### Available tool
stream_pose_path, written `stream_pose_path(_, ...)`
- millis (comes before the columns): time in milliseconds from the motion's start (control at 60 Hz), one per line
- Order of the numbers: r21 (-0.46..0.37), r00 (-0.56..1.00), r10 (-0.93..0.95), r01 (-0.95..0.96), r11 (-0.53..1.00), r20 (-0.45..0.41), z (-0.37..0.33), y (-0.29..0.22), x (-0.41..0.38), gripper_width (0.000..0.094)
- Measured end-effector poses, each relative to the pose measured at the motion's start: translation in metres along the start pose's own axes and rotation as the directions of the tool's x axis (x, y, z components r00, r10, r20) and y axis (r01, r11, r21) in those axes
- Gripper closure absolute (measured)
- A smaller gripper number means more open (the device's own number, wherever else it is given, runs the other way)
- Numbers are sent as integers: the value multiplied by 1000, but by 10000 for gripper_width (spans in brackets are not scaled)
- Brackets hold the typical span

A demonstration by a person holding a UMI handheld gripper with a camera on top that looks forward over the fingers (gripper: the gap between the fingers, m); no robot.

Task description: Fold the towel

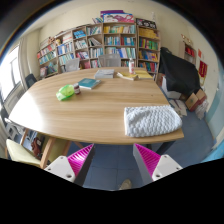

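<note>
A white towel (152, 120) lies bunched in a rough rectangle on the near right corner of a long oval wooden table (90, 110). My gripper (113, 158) is held below and in front of the table's near edge, well short of the towel. Its two fingers with magenta pads (80, 155) stand wide apart with nothing between them; only blue-grey floor shows in the gap.
On the table's far part lie a green object (67, 92), a blue book (89, 84), papers and bottles (130, 68). Bookshelves (100, 45) line the back wall. A dark chair (178, 72) stands at the right. A window is at the left.
</note>
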State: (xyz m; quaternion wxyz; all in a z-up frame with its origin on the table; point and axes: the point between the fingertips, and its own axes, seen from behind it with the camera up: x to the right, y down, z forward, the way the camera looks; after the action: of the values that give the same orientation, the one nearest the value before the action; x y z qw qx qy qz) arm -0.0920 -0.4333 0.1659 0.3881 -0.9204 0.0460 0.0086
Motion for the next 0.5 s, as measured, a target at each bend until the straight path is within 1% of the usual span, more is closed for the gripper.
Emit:
stream_pose_path(133, -7, 1000, -17, 17, 1000, 8, 12, 0, 4, 118)
stream_pose_path(267, -8, 1000, -24, 24, 1000, 3, 46, -7, 12, 121)
stream_pose_path(367, 20, 999, -40, 40, 999, 0, 98, -20, 31, 127)
stream_pose_path(450, 7, 999, -37, 37, 999, -22, 145, -22, 54, 132)
stream_pose_path(500, 22, 999, -52, 53, 998, -15, 173, -28, 59, 134)
